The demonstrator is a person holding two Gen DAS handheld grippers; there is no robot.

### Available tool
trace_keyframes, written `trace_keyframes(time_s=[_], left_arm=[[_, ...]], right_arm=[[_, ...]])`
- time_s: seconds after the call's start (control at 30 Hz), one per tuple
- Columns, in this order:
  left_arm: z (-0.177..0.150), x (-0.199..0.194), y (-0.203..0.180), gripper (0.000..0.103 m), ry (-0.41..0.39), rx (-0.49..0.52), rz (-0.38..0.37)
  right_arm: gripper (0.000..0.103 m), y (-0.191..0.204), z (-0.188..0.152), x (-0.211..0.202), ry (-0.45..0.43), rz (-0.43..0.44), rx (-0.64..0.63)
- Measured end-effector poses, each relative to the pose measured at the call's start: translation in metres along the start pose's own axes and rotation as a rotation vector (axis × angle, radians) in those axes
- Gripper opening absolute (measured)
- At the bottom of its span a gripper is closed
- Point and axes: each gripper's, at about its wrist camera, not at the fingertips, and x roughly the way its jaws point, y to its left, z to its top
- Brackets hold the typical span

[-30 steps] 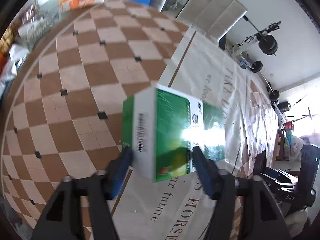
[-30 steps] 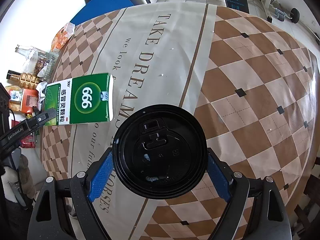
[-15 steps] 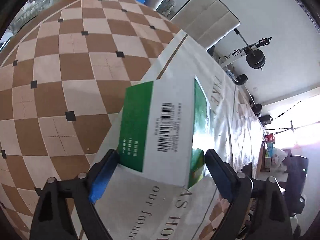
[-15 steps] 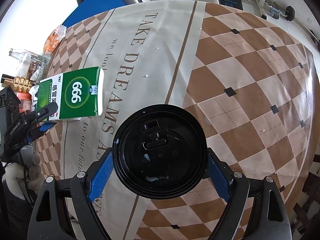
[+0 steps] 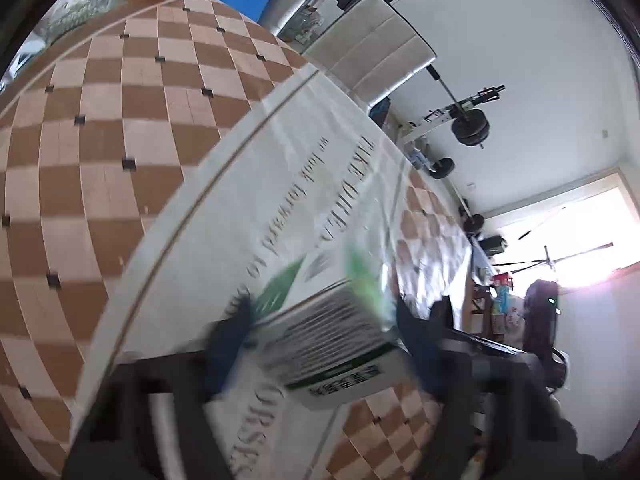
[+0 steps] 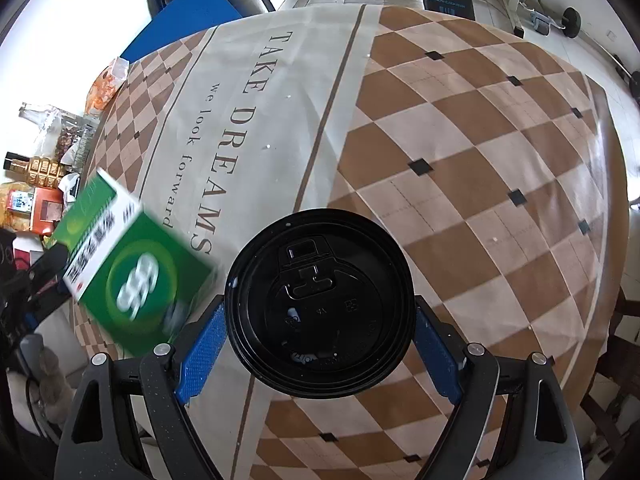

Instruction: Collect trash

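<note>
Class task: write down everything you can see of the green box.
The box is glossy green and white card with a round white logo on its broad face and printed text on a white side. It is blurred, tilted, lifted off the cloth, between the pads of the closing left claw.

A green-and-white medicine box (image 6: 132, 268), tilted and motion-blurred, sits at the table's left edge beside a cup with a black lid (image 6: 320, 304).
</note>
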Motion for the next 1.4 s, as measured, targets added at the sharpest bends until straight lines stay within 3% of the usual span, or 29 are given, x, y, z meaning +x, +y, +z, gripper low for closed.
trace_keyframes(time_s=[0.17, 0.23, 0.33, 0.53, 0.57, 0.6, 0.63, 0.67, 0.7, 0.77, 0.8, 0.97, 1.07, 1.13, 1.23, 1.33, 1.4], left_arm=[[-0.047, -0.003, 0.011, 0.045, 0.043, -0.047, 0.042], [-0.062, -0.002, 0.016, 0.046, 0.068, -0.058, 0.025], [-0.083, 0.000, 0.026, 0.049, 0.072, -0.044, 0.125], [-0.119, 0.008, 0.066, 0.049, 0.137, -0.006, 0.436], [-0.123, 0.008, 0.066, 0.052, 0.122, 0.007, 0.439], [-0.125, 0.005, 0.062, 0.067, 0.072, 0.036, 0.430], [-0.127, 0.007, 0.059, 0.073, 0.052, 0.055, 0.441], [-0.128, 0.013, 0.060, 0.078, 0.052, 0.061, 0.458], [-0.129, 0.014, 0.058, 0.091, 0.025, 0.071, 0.445], [-0.128, 0.025, 0.055, 0.103, 0.034, 0.074, 0.438], [-0.126, 0.030, 0.051, 0.103, 0.055, 0.099, 0.463], [-0.117, 0.030, 0.051, 0.103, 0.113, 0.073, 0.454], [-0.116, 0.004, 0.049, 0.102, 0.098, -0.010, 0.357], [-0.112, -0.017, 0.030, 0.102, 0.052, -0.013, 0.315], [-0.107, -0.026, -0.017, 0.102, 0.052, 0.033, 0.256], [-0.108, 0.010, -0.060, 0.102, 0.139, 0.155, 0.307], [-0.117, 0.047, -0.071, 0.102, 0.231, 0.215, 0.391]], right_arm=[[0.089, -0.008, -0.033, -0.011, 0.000, -0.006, 0.001], [0.089, -0.012, -0.050, -0.014, 0.006, -0.011, 0.009], [0.089, -0.022, -0.073, -0.017, 0.010, -0.014, 0.031], [0.089, -0.040, -0.106, -0.011, 0.040, -0.026, 0.057], [0.089, -0.040, -0.111, -0.008, 0.047, -0.035, 0.049], [0.089, -0.041, -0.113, -0.007, 0.050, -0.041, 0.045], [0.089, -0.041, -0.114, -0.005, 0.053, -0.046, 0.042], [0.089, -0.042, -0.116, -0.004, 0.056, -0.052, 0.041], [0.089, -0.044, -0.118, -0.003, 0.053, -0.060, 0.041], [0.089, -0.047, -0.119, -0.001, 0.054, -0.076, 0.041], [0.089, -0.049, -0.121, -0.001, 0.056, -0.086, 0.042], [0.089, -0.066, -0.126, 0.006, 0.075, -0.106, 0.068], [0.089, -0.075, -0.130, 0.009, 0.089, -0.105, 0.089], [0.089, -0.079, -0.133, 0.008, 0.088, -0.092, 0.110], [0.089, -0.082, -0.135, 0.004, 0.082, -0.077, 0.129], [0.089, -0.081, -0.137, 0.003, 0.080, -0.077, 0.125], [0.089, -0.079, -0.137, 0.001, 0.077, -0.076, 0.126]])
